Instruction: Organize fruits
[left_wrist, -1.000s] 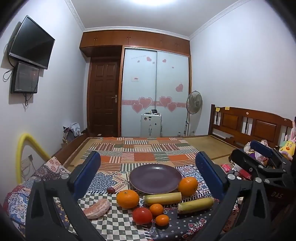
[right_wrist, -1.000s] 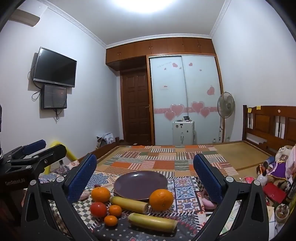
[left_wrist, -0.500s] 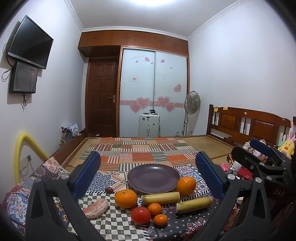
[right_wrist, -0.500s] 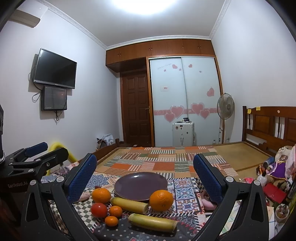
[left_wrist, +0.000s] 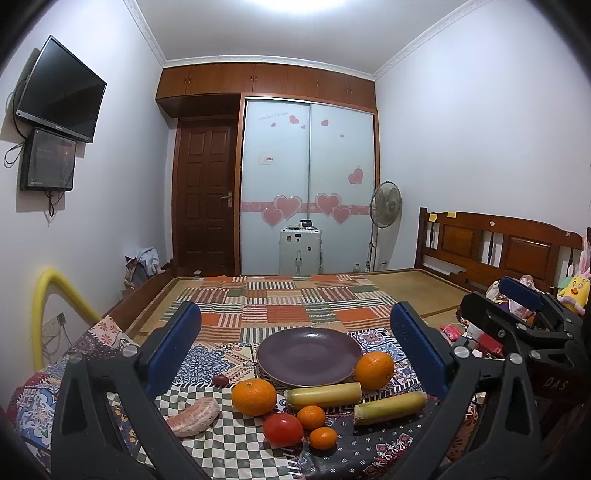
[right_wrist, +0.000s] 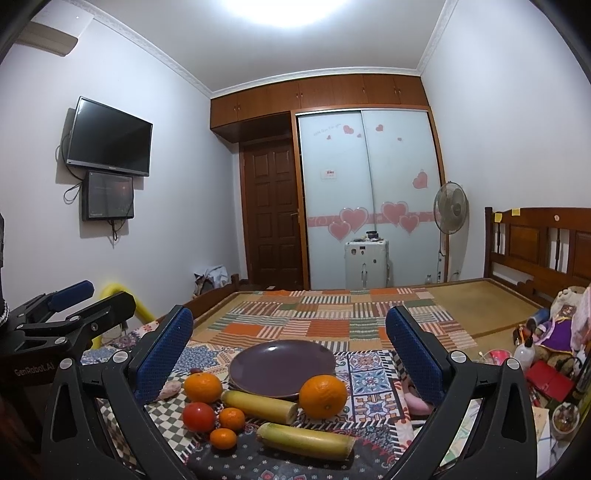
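A bare purple plate (left_wrist: 309, 355) (right_wrist: 281, 366) rests on a patterned cloth. In front of it lie two large oranges (left_wrist: 254, 397) (left_wrist: 374, 370), a red tomato (left_wrist: 283, 429), two small tangerines (left_wrist: 311, 417) (left_wrist: 323, 438) and two yellow-green cane pieces (left_wrist: 323, 395) (left_wrist: 389, 407). A pinkish sweet potato (left_wrist: 192, 421) and a small dark fruit (left_wrist: 221, 379) lie to the left. My left gripper (left_wrist: 295, 347) is open, held back from the fruit. My right gripper (right_wrist: 289, 350) is open too, with nothing between its fingers.
The cloth-covered table (left_wrist: 229, 454) stands before a bed with a patchwork cover (left_wrist: 288, 302) and a wooden headboard (left_wrist: 502, 251). Toys and clutter (right_wrist: 546, 354) sit at the right. A yellow tube (left_wrist: 55, 295) arches at the left.
Both views have drifted only slightly; the fruit and plate lie where they were, and both grippers remain open.
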